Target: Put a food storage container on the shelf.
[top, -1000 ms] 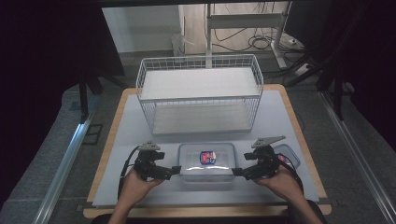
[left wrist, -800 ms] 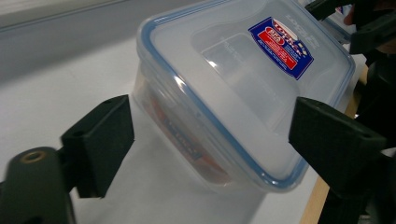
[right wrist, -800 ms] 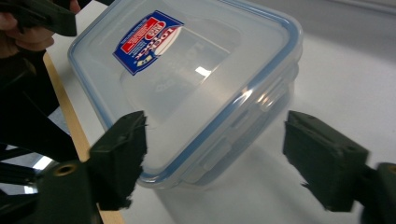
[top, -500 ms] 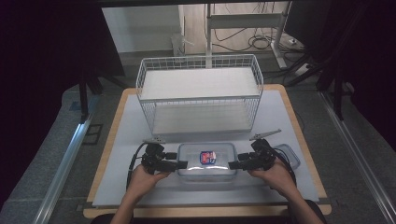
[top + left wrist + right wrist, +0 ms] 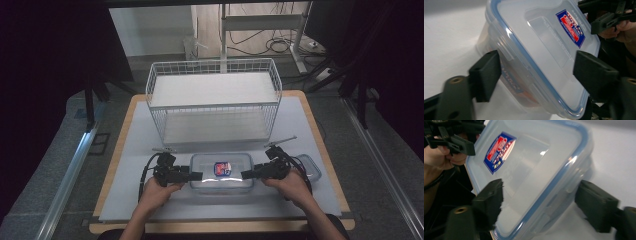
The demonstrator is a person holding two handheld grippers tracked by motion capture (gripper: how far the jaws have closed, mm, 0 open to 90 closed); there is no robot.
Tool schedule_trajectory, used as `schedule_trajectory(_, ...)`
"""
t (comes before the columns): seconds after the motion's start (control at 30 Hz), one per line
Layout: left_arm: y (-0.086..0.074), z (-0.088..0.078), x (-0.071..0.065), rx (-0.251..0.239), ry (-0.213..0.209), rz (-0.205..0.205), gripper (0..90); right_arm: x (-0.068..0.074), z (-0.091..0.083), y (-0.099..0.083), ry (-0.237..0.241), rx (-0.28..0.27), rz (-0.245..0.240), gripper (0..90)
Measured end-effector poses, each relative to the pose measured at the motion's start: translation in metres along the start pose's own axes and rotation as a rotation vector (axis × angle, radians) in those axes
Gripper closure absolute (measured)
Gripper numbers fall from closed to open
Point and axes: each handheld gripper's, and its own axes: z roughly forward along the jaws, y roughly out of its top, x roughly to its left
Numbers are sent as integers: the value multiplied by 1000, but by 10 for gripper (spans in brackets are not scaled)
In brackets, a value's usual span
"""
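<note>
My left gripper [image 5: 196, 175] and my right gripper [image 5: 248, 174] have both come in and down to the two short ends of the clear rectangular plastic food container with a blue-rimmed snap lid and a red-and-blue label [image 5: 221, 171]. Their jaws have just been closing from wide to a middling gap, with the box's ends now between them. In the left gripper view one jaw sits at the side wall below the lid's latch flap and the other rests over the lid; the right gripper view shows the same at the far end. I cannot tell whether the pads truly press or just bracket the ends.

I judge this as the two-handed grasp being set, ahead of a lift.

The container lies on the grey table mat [image 5: 130, 150], between my hands, in front of the white wire two-tier basket rack [image 5: 215, 100]. A second clear lidded box [image 5: 309, 165] sits just behind my right hand.
</note>
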Motion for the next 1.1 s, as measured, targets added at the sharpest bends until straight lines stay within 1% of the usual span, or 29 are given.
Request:
schedule_trajectory(0.07, -1, -2, 1, -2, -10, -16, 276, -2, -2, -1, 15, -6, 11, 285)
schedule_trajectory(0.1, -2, -3, 2, -12, -15, -27, 293, -3, -2, -1, 19, -12, 17, 294)
schedule_trajectory(0.17, -3, -6, 2, -18, -24, -27, 330, -2, -4, -3, 22, -21, 10, 315)
schedule_trajectory(0.2, -4, -7, 1, -29, -26, -29, 347, -2, -5, -4, 23, -27, -1, 331)
schedule_trajectory(0.3, -7, -11, -3, -42, -21, -2, 387, 0, -10, -7, 26, -48, -12, 389)
schedule_trajectory(0.37, -10, -13, -6, -52, -19, 9, 410, 1, -14, -10, 36, -62, -13, 424)
schedule_trajectory(0.43, -14, -16, -8, -59, -16, 21, 438, 2, -15, -13, 45, -77, -11, 441)
schedule_trajectory(0.57, -19, -20, -15, -74, -3, 52, 467, 3, -19, -20, 74, -106, 10, 489)
schedule_trajectory(0.67, -22, -21, -18, -88, 1, 54, 485, 4, -21, -24, 88, -121, 19, 509)
schedule_trajectory(0.8, -24, -23, -20, -100, 2, 45, 505, 7, -23, -26, 84, -124, 22, 521)
schedule_trajectory(1.0, -22, -23, -21, -104, 4, 32, 516, 9, -24, -28, 75, -136, 19, 527)
schedule_trajectory(1.1, -21, -23, -22, -110, 16, 34, 517, 11, -24, -28, 66, -146, 13, 531)
